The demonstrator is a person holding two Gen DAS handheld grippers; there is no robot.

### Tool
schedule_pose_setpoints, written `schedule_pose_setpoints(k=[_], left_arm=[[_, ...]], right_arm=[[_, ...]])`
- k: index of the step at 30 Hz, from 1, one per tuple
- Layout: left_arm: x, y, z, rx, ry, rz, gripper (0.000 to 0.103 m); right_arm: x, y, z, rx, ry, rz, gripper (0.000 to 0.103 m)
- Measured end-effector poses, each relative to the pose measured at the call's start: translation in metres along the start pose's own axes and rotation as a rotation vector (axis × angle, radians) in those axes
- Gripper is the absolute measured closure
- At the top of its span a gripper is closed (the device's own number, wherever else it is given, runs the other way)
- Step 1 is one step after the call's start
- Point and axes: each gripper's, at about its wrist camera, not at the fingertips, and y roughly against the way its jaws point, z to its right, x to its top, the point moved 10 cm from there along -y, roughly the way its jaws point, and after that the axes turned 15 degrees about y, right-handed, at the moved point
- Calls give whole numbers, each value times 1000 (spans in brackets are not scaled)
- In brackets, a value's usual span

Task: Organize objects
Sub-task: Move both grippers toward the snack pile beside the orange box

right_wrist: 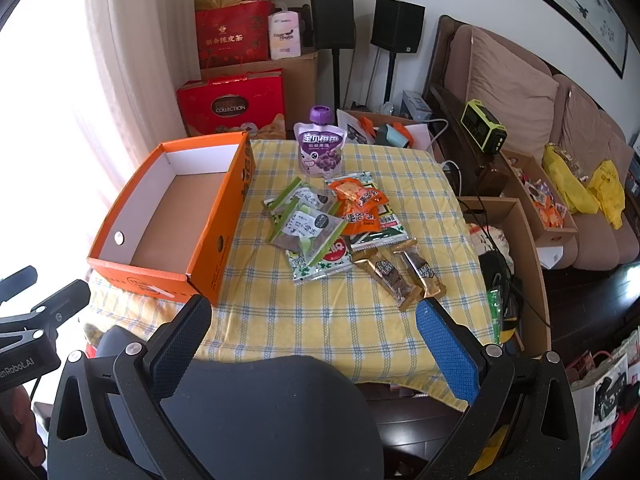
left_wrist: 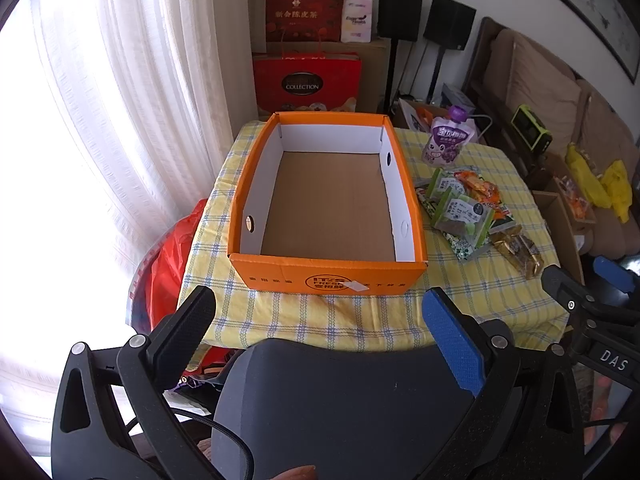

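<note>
An empty orange cardboard box with white inner walls stands on a yellow checked tablecloth. To its right lies a heap of snack packets, with two gold bars at its near side. A purple spouted pouch stands upright behind the heap. My left gripper hovers open before the box's near wall, nothing between its fingers. My right gripper hangs open over the cloth's near edge, short of the packets.
A dark chair back sits under both grippers. Open cardboard boxes of goods stand right of the table before a brown sofa. Red gift bags and speakers line the far wall. Curtains hang left.
</note>
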Motion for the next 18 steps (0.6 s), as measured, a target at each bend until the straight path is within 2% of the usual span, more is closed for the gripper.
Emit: schedule_pose_setpoints(k=[18], left_arm=[[0,-3,0,7,1,-6,0]], right_arm=[[-1,-2,5,-1,0,0,0]])
